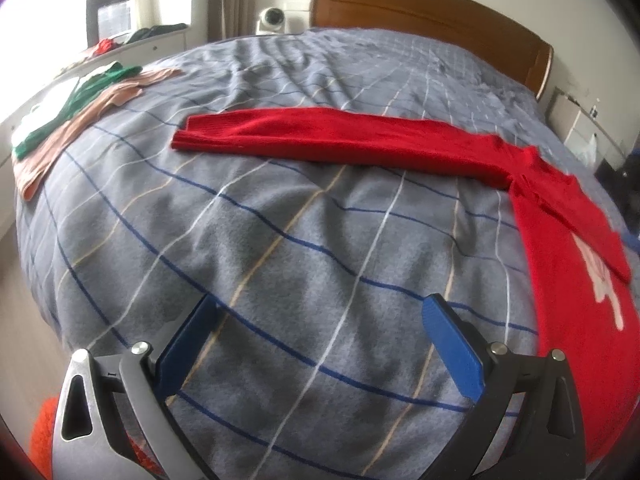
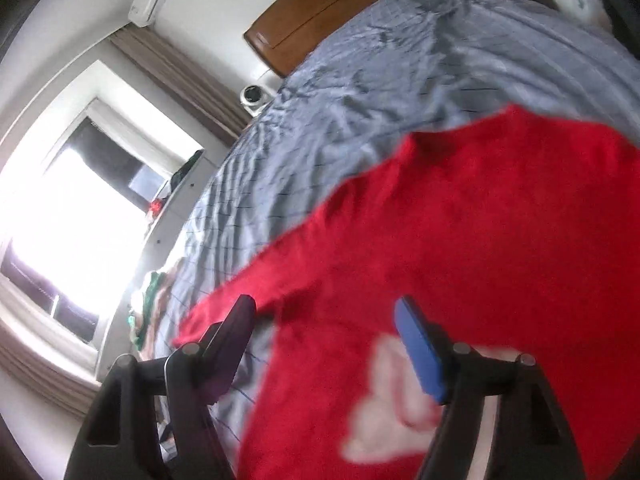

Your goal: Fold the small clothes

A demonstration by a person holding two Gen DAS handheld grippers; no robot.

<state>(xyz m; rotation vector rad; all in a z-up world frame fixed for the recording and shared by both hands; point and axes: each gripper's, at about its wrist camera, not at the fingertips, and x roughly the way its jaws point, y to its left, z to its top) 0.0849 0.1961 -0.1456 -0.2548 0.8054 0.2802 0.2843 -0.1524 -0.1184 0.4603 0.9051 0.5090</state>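
A red sweater (image 1: 568,248) with a white motif lies flat on the grey checked bedspread (image 1: 280,216), its long sleeve (image 1: 328,140) stretched out to the left. My left gripper (image 1: 320,312) is open and empty, above bare bedspread, left of the sweater's body and below the sleeve. In the right wrist view the sweater (image 2: 460,220) fills the lower right. My right gripper (image 2: 326,308) is open, low over the sweater's body near the white motif (image 2: 384,412), holding nothing.
Green and pink clothes (image 1: 80,104) lie at the bed's far left edge. A wooden headboard (image 1: 420,12) stands at the far end, with a small white camera (image 1: 272,20) beside it. A bright window (image 2: 60,216) and a white cabinet are to the left. Something orange (image 1: 44,436) shows bottom left.
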